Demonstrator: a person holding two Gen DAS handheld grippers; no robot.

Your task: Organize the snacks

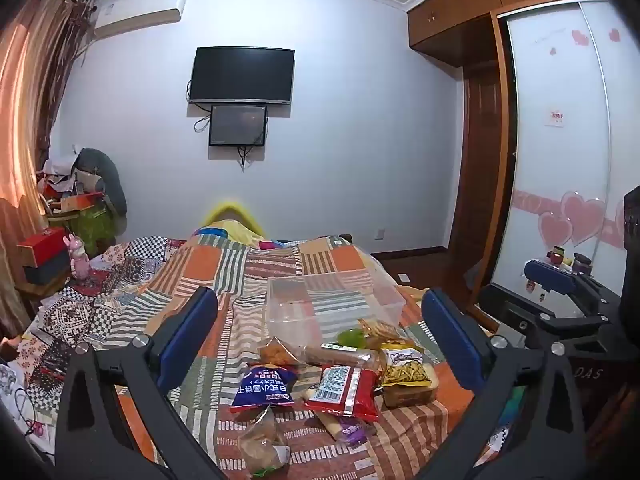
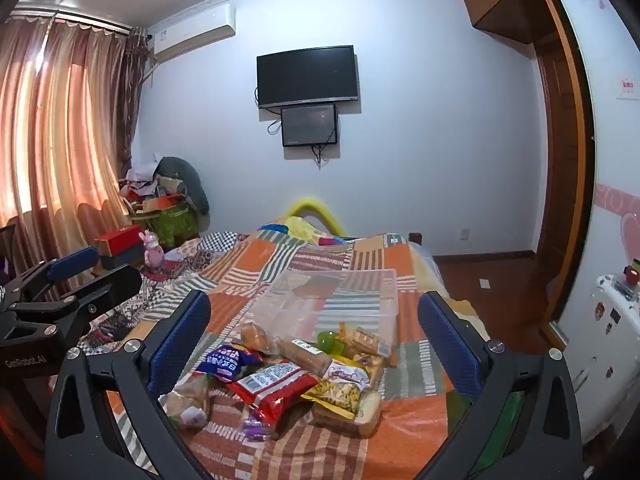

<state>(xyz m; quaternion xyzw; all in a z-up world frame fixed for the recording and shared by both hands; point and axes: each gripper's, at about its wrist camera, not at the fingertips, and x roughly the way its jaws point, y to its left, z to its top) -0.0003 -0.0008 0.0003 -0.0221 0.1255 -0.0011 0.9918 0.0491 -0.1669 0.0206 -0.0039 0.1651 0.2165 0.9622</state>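
Snacks lie in a heap on the bed, on a patchwork blanket (image 1: 224,264) with orange, green and white stripes. Both tools hang above the near end of the bed, and both have their blue fingers spread wide with nothing between them.

The left gripper (image 1: 320,328) looks down at the heap. The snacks sit between its two fingers and a little in front of them, not touching. A blue snack bag (image 1: 264,388) is nearest its left finger. A red snack bag (image 1: 346,390) lies just beside the blue one, toward the right. A yellow bag of sticks (image 1: 406,372) rests on top of a small clear tub, near the right finger. A long brown bread pack (image 1: 342,354) lies behind the red bag. A bun in clear wrap (image 1: 262,442) is closest to the camera.

Behind the heap stands a clear plastic box (image 1: 336,300). It is open at the top, and I see no snacks inside it. A green cup (image 1: 352,337) touches the box's front edge.

The right gripper (image 2: 314,330) looks at the same heap from the right side. The red snack bag (image 2: 272,390) lies in the middle of its view, between its fingers. The clear plastic box (image 2: 332,300) is farther back. The left gripper (image 2: 86,276) shows at the left side, well apart from the snacks.
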